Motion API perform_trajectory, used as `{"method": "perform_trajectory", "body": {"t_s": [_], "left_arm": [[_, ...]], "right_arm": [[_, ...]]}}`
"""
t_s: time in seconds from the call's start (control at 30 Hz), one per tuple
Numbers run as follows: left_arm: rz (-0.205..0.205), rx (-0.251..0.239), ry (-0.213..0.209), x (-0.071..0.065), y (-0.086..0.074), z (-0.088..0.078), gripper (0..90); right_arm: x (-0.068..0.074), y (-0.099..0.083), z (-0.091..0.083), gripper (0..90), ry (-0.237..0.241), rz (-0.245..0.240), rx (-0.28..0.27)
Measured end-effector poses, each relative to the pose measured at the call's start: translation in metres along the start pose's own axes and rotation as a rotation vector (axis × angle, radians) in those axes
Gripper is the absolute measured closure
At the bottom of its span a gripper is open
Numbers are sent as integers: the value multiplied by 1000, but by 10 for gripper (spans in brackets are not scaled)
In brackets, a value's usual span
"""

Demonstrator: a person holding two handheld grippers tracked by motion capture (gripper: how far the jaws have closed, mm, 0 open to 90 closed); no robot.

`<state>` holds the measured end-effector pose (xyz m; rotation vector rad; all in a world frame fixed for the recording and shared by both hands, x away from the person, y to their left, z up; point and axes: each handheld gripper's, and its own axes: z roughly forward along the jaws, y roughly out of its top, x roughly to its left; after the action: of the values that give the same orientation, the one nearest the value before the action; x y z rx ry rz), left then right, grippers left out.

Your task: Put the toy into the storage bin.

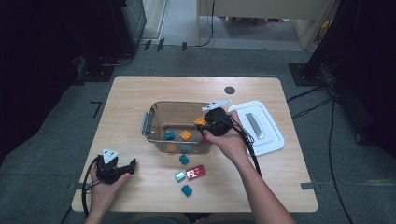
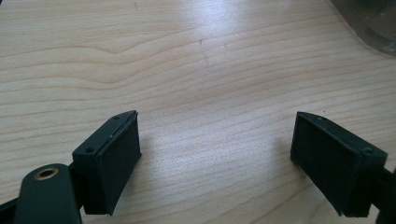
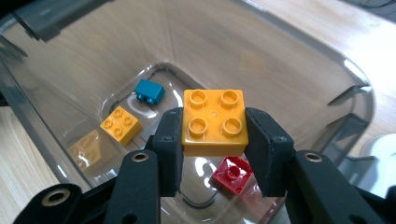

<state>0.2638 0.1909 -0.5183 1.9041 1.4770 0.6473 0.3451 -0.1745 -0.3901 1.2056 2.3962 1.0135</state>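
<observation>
Right gripper view shows my right gripper (image 3: 214, 135) pinching a yellow brick (image 3: 215, 122) with four bumps on top, one black pad pressed on each side of it. The brick hangs over the inside of the clear box (image 3: 299, 56), and the floor of the box is straight below my gripper. So I think the next thing to do is let the brick drop, and the one thing that matters is that it sits above the box and not above the rim. It looks square, so it has no long side to line up. Under my gripper, in the box, I count three bricks: one more yellow brick (image 3: 121, 124) off to the left, one blue brick (image 3: 149, 90) a bit farther ahead of that, and one red brick (image 3: 232, 173) right beneath the one I hold. From the high view, my right gripper (image 1: 205, 123) is at the box's right wall, and my left gripper (image 1: 122, 169) rests far off on the surface (image 1: 130, 93), so the right hand is much the nearer one. My left gripper's pads are spread wide with nothing between them, just bare wood. On the surface near me I count four loose bricks (image 1: 187, 175): two blue, one shiny greenish one, one red. A white lid (image 1: 271, 140) lies beside the box, past my right hand.
</observation>
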Motion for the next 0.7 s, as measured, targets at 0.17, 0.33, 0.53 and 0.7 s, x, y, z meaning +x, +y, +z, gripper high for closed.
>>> {"method": "perform_trajectory", "body": {"t_s": [0.17,0.33,0.53,0.7], "left_arm": [[0,0,0,0,0,0,157],[0,0,1,0,0,0,157],[1,0,1,0,0,0,157],[1,0,1,0,0,0,157]], "right_arm": [[-1,-1,2,523,21,16,2],[-4,-2,-4,403,18,16,-21],[-3,-7,-17,198,-14,39,-23],[-2,-19,-28,93,-27,49,-25]]}}
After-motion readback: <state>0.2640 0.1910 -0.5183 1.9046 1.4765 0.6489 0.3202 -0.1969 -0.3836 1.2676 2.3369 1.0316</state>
